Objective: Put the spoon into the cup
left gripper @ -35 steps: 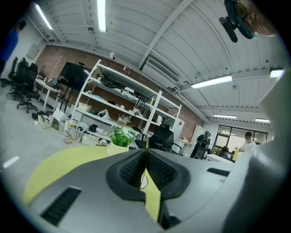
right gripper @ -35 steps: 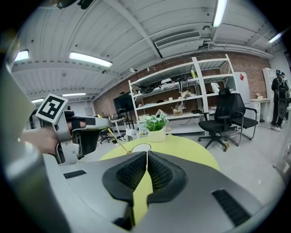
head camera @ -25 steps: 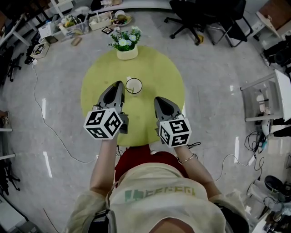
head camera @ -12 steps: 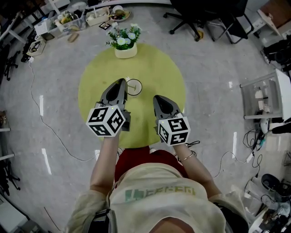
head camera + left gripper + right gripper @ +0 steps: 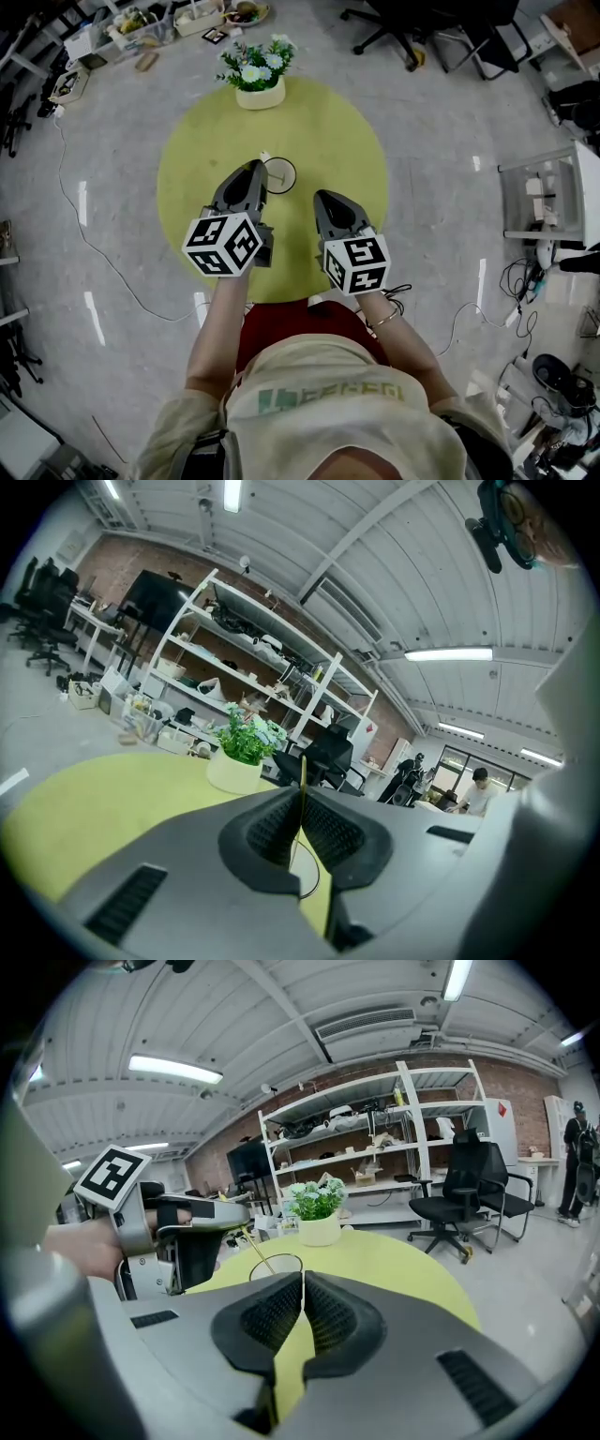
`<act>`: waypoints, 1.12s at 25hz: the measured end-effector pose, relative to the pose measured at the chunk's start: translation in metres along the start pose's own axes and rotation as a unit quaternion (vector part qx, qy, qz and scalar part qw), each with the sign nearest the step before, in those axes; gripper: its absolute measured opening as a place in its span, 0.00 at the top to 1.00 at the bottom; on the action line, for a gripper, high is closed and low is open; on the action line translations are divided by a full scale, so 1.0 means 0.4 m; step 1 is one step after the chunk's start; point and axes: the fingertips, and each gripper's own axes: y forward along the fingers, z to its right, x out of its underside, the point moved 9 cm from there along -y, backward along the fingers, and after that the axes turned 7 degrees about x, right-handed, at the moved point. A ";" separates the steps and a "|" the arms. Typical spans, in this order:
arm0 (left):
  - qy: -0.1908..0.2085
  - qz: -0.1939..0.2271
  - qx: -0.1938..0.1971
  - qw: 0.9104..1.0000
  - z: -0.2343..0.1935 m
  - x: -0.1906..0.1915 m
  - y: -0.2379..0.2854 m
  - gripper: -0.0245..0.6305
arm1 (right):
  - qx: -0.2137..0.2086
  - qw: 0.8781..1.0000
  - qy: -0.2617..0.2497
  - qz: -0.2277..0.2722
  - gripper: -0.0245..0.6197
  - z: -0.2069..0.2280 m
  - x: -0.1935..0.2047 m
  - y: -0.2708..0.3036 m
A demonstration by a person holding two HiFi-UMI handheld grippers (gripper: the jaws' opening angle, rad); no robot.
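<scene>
**Spoon in your left gripper, tip dipping into the cup**

The spoon (image 5: pixel 255 1249) shows as a thin, gold-coloured stem. From the right gripper view it slants down and to the right, from the left jaw tips past the rim of the cup (image 5: pixel 294 176). Its lower end is hidden, so whether it touches the bottom can't be told. The cup is clear, and stands upright near the middle of the round yellow table (image 5: pixel 319 131), with the plant (image 5: pixel 255 80) well behind it.

Your left gripper (image 5: pixel 255 167) sits just left of the cup, pointing away from you. Its jaws are pressed onto the spoon, which stands edge-on between the pads in the left gripper view.

Your right gripper (image 5: pixel 323 195) sits near the cup on its right, pointing the same way. Its jaws are closed together with nothing between them. Both forearms reach forward over the table's near edge.
</scene>
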 end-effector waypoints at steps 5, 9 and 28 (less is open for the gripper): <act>-0.011 -0.011 -0.003 1.000 -0.017 0.029 0.016 0.93 | 0.003 1.000 0.002 -0.012 0.90 0.007 0.012 0.023; -0.021 -0.015 -0.005 1.000 -0.040 0.042 0.035 0.93 | 0.003 1.000 0.002 -0.021 0.90 0.010 0.018 0.049; -0.034 -0.026 -0.021 0.999 -0.099 0.071 0.053 0.93 | 0.010 0.999 0.003 -0.041 0.90 0.012 0.037 0.080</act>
